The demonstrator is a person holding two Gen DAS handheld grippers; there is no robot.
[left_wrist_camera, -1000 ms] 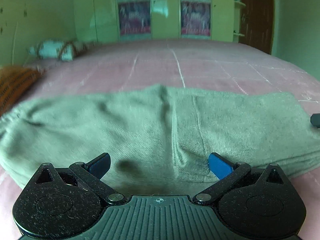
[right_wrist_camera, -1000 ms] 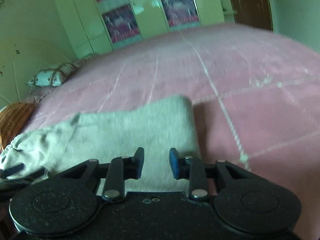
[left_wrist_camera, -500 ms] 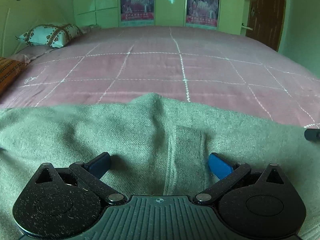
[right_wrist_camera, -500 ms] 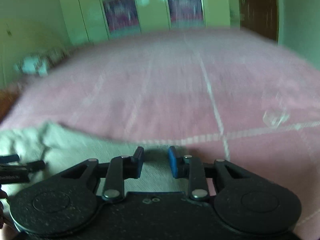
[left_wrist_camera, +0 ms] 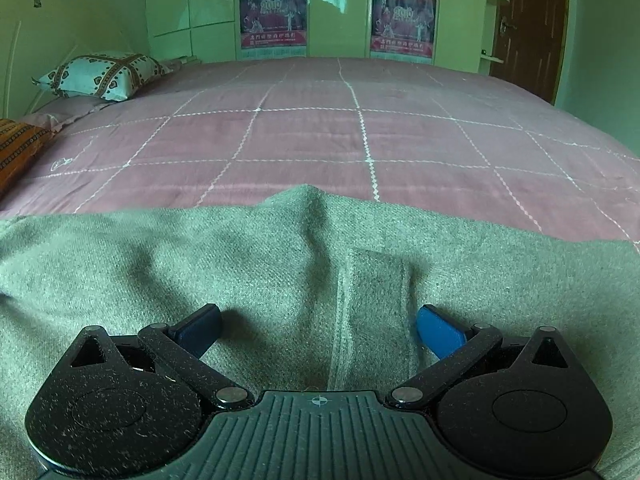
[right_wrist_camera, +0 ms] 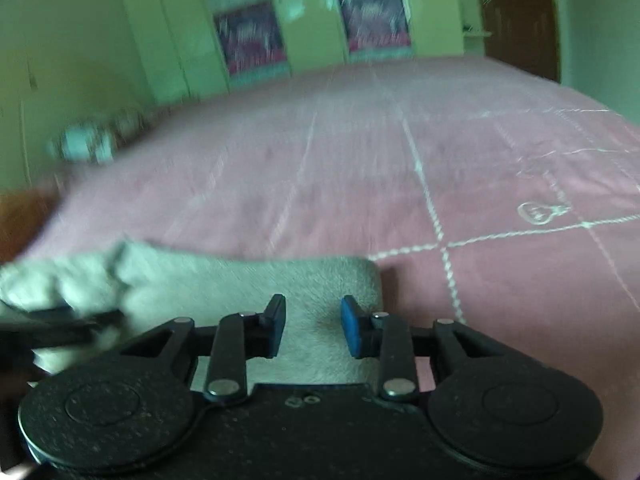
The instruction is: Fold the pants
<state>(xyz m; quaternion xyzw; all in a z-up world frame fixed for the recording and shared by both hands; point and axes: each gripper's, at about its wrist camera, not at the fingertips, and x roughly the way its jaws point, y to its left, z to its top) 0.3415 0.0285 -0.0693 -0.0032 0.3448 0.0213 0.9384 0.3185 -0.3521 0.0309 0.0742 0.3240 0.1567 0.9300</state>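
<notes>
Bedroom in a home. Wide bed (left_wrist_camera: 360,140) filling most of both views, covered in a pink quilt stitched in white squares. Patterned pillow (left_wrist_camera: 100,74) at the bed's left far corner, over a plain pink one; striped orange cushion (left_wrist_camera: 16,148) at the left edge. Beyond the bed's far end, pale green wardrobe doors (left_wrist_camera: 192,4) across the wall, two posters (left_wrist_camera: 274,12) pasted on them. Dark wooden door (left_wrist_camera: 528,20) right of the wardrobe, small corner shelves beside it. Grey-green pants (left_wrist_camera: 200,264) spread on the near edge of the bed.
</notes>
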